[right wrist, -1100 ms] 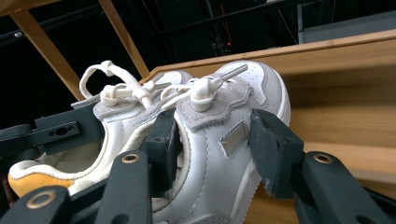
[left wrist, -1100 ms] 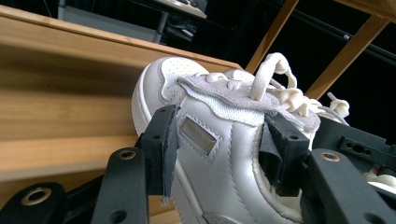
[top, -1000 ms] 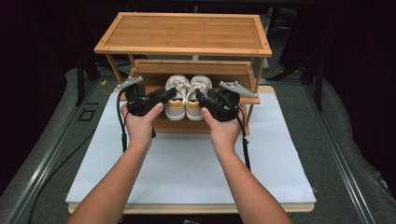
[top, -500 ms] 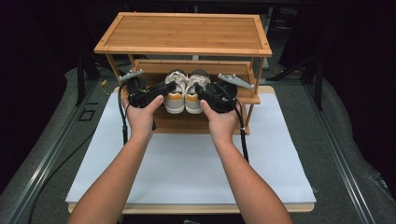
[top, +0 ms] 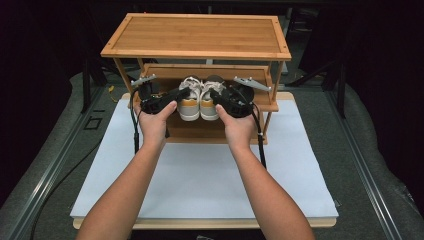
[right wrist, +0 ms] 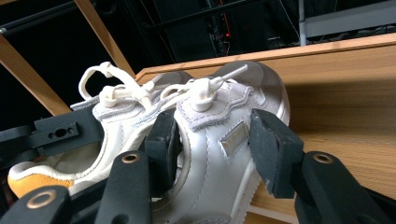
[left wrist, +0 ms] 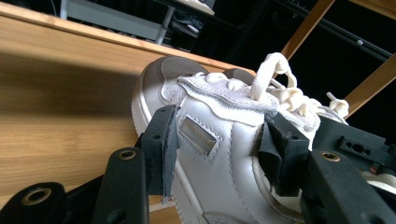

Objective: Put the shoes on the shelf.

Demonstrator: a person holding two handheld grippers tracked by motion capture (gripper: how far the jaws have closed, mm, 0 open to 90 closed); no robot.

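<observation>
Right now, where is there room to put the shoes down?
The rack's top shelf is bare from rim to rim. The white mat in front of the rack is free either side of the forearms. The middle shelf is crowded: both shoes, left gripper and right gripper.

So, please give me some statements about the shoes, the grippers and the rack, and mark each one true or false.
1. The left gripper is closed on the side of a white shoe. True.
2. The two shoes sit on the top board of the wooden rack. False: they are at the middle shelf.
3. The right gripper holds the other shoe. True.
4. The shoes have black heels. False: the heels are orange-yellow.
</observation>
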